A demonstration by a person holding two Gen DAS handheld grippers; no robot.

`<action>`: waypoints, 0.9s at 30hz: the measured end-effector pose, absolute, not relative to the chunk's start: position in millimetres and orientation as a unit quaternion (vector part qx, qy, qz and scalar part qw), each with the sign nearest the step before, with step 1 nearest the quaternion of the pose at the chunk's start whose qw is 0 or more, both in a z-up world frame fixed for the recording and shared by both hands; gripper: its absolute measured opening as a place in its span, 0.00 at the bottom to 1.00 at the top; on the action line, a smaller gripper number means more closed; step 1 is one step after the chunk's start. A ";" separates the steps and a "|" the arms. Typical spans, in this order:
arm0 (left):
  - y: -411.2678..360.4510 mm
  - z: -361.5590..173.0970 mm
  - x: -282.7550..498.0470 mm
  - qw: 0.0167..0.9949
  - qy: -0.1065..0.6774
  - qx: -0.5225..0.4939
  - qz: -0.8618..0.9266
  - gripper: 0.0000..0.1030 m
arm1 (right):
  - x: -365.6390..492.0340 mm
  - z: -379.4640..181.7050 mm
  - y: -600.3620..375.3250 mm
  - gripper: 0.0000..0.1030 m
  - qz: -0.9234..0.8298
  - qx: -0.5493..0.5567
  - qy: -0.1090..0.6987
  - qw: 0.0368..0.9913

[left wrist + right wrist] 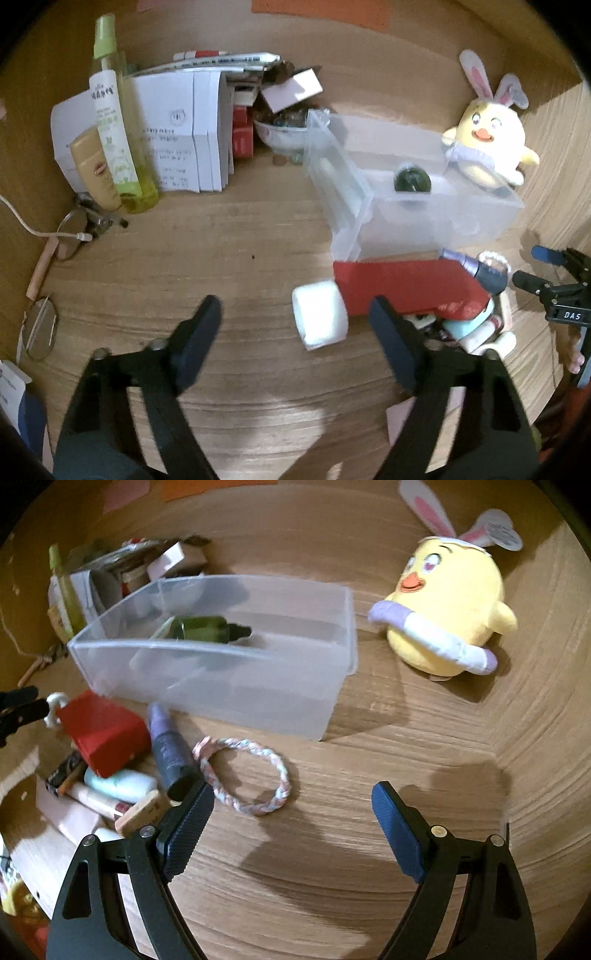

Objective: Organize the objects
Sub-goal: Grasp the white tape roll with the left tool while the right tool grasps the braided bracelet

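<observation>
A clear plastic bin point(443, 218) point(207, 686) stands on the wooden table with a dark green bottle point(412, 181) point(207, 627) lying inside. A yellow plush chick point(487, 144) point(447, 609) sits beside it. In front of the bin lie a red box point(406, 288) point(103, 731), a purple tube point(168, 746) and a braided pink-white ring point(280, 771). My left gripper point(295, 314) is open low over the table; a white block point(319, 314) lies between its fingertips, untouched. My right gripper point(293, 794) is open and empty, its left finger beside the ring.
At the back left stand a yellow-green spray bottle point(114, 122), a tan tube point(94, 170), white boxes point(177, 133) and a bowl of marbles point(284, 129). Glasses point(74, 236) and a cable point(22, 221) lie left. Small cosmetics point(118, 786) are heaped under the red box.
</observation>
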State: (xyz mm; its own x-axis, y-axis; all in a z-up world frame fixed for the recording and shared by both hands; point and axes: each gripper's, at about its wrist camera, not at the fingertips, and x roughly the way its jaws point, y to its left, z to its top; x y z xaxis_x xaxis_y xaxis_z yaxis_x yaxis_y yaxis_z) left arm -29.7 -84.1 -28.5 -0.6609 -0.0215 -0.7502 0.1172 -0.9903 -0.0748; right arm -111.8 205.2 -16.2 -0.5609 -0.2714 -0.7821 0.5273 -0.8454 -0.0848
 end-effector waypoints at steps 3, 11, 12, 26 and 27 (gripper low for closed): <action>-84.3 -35.1 -31.8 0.034 0.058 0.422 -0.904 0.76 | -109.2 -21.3 199.2 0.83 -0.864 0.411 0.173 0.235; -84.9 -40.6 -35.0 0.027 0.065 0.437 -0.897 0.63 | -129.5 -29.5 199.2 0.83 -0.855 0.437 0.151 0.233; -85.7 -41.6 -36.2 0.027 0.067 0.440 -0.895 0.59 | -131.4 -30.3 199.9 0.83 -0.854 0.440 0.147 0.235; -99.5 -42.1 -44.9 0.033 0.106 0.436 -0.893 0.45 | -137.7 -33.7 189.2 0.47 -0.847 0.440 0.141 0.261; -99.1 -41.8 -45.5 0.034 0.105 0.435 -0.894 0.43 | -137.1 -33.5 188.8 0.44 -0.847 0.439 0.142 0.262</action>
